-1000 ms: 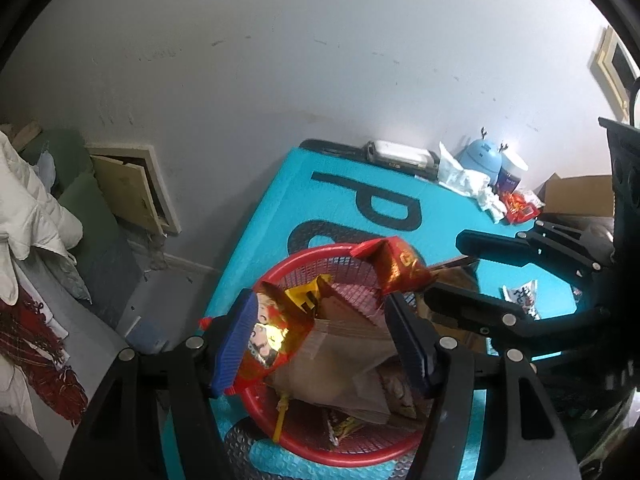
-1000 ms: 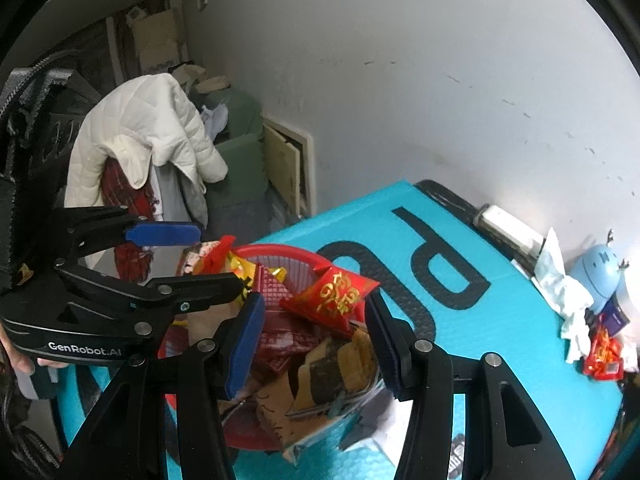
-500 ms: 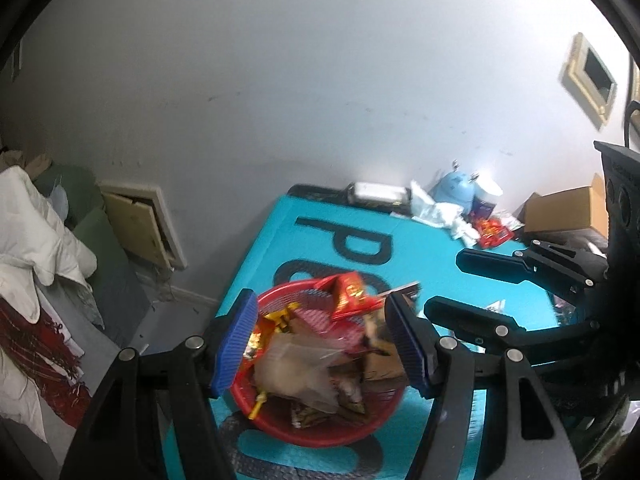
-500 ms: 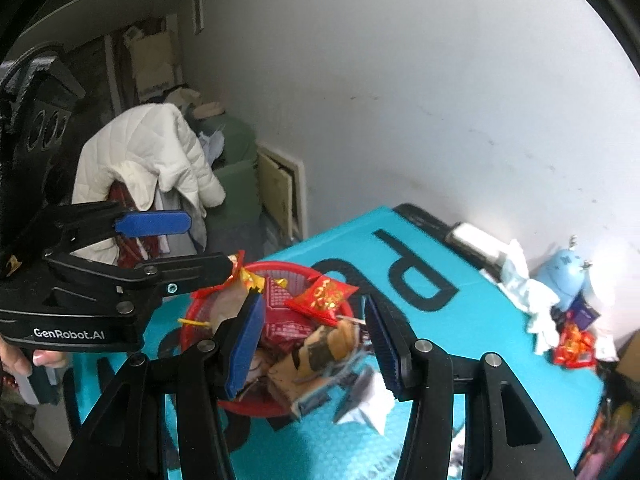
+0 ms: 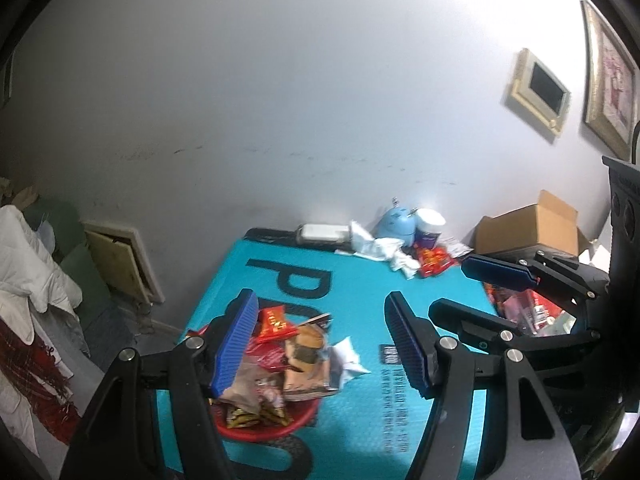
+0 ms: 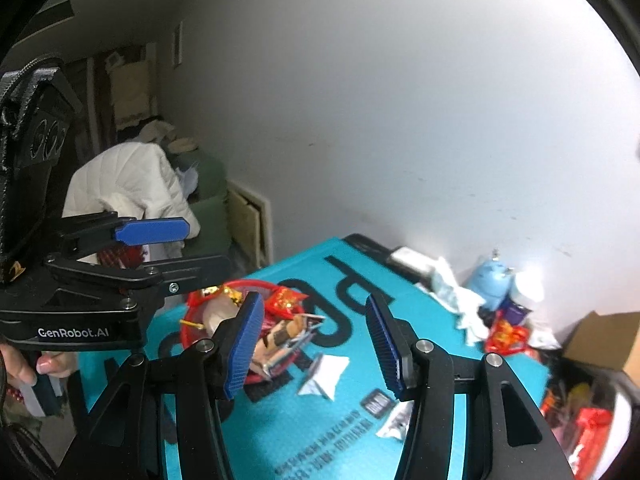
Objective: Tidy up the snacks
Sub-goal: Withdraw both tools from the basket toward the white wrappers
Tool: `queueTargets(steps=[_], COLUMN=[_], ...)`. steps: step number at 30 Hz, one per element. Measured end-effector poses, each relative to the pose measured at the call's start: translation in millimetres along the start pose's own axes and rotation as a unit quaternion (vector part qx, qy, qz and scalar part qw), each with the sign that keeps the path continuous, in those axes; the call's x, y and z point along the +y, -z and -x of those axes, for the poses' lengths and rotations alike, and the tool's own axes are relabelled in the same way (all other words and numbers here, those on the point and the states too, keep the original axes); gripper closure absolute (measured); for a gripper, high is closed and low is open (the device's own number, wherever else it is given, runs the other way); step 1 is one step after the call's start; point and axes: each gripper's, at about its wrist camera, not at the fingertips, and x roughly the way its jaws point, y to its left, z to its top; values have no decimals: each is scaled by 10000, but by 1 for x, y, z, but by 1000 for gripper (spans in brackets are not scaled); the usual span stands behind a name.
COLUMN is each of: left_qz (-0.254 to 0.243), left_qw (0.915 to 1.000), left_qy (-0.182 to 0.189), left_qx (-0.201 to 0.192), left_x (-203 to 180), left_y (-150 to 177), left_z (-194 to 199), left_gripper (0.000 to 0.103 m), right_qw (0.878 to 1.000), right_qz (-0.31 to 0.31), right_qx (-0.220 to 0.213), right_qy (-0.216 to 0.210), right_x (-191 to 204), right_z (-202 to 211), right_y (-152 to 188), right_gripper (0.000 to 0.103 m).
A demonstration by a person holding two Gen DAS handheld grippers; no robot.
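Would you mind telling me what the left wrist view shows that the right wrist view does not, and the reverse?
Only the left wrist view shows two framed pictures on the wall. Only the right wrist view shows the person's fingers on the left hand-held gripper. Both share the red basket heaped with snack packets, the white wrapper beside it and the blue mat.

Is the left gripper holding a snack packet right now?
No. In the left wrist view the left gripper is open with nothing between its blue pads, raised above the red basket of snacks.
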Motion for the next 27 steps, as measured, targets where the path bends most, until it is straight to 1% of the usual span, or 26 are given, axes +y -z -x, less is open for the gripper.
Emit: queueTargets(steps=[8,11,13,16,23,25,27], left_qz=[-154,-172,-186,-207,-165,-174,-166], left_qw=[9997,9995,9993,9991,9986,9985,9985], left_qy=[154,245,317,365,445,403,372], left_qx=[-110,-108,-90,-49,253,320,353], left_x=[-38,-50,-57,-65,-76,-77,-77], left_y=[2,5,9,14,28,32,35], left_z=[15,15,13,8,-21,-31,-39], left_gripper=[38,38,38,38,38,38,38], right_qw=[9992,9986,9980,9973,9938,9924,9907], right_qz=[-50,-134,-194,-286,-533,-611,-733], right_qx=[-183,-194,-205,-156,105,143,176], right_qy=[346,473,567,656,968,1055,1130], right_x=[-10,-15,-20,-26,-42,-47,-55], right_z=[49,58,62,65,54,51,46], right_y=[14,20,25,33,52,56,60], right_gripper=[50,42,42,42,40,39,35])
